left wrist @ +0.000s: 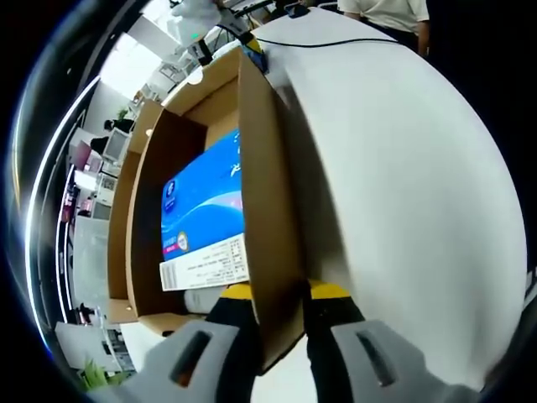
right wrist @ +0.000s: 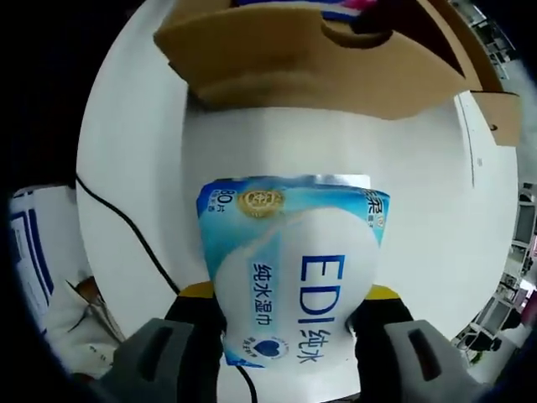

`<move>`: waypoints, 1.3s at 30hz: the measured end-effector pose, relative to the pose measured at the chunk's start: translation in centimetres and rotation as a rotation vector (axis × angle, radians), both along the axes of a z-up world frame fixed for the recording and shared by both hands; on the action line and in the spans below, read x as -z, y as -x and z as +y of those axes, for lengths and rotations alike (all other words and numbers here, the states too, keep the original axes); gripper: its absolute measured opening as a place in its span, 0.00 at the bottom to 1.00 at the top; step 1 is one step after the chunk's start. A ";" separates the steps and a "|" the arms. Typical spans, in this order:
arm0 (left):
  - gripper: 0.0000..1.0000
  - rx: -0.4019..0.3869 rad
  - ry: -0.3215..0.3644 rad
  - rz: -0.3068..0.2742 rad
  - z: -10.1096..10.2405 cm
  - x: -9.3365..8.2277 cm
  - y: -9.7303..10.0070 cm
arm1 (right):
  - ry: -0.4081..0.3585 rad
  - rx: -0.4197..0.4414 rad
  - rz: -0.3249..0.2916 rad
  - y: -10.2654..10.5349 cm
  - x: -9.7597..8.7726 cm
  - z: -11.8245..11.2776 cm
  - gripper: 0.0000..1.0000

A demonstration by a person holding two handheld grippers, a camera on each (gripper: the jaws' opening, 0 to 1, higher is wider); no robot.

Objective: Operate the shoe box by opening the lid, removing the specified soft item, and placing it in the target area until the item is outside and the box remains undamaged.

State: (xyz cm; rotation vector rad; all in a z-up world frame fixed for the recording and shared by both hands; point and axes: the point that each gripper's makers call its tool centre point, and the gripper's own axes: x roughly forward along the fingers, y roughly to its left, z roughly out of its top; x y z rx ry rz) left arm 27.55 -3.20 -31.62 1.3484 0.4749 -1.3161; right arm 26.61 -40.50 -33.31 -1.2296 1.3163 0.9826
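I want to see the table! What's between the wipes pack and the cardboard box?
In the right gripper view, only bare white table lies between the wipes pack and the cardboard box.

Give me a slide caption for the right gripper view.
Right gripper holds a blue-and-white wet-wipes pack above the white table, outside the cardboard box.

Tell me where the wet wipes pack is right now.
In the right gripper view, the wet wipes pack sits clamped in the right gripper, above the white table, just outside the cardboard box.

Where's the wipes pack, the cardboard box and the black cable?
wet wipes pack (right wrist: pixel 294 277): right gripper view, front face.
cardboard box (left wrist: pixel 267 243): left gripper view, gripped side wall.
black cable (right wrist: pixel 126 222): right gripper view, mid-run on table.
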 end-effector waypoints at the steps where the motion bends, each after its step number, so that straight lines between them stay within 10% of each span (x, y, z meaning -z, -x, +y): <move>1: 0.17 0.001 0.000 -0.001 0.0 0.0 0.0 | -0.002 -0.008 -0.008 0.0 0.0 0.0 0.64; 22: 0.18 0.000 -0.002 -0.013 0.0 -0.1 0.0 | -0.089 -0.074 -0.195 0.4 -3.1 0.3 0.60; 33: 0.18 0.005 -0.001 -0.009 0.0 0.1 -0.1 | -0.165 -0.039 -0.328 1.5 -9.5 2.3 0.60; 39: 0.18 0.015 -0.009 -0.009 0.0 0.1 -0.1 | -0.217 -0.067 -0.385 -1.5 -11.2 6.8 0.60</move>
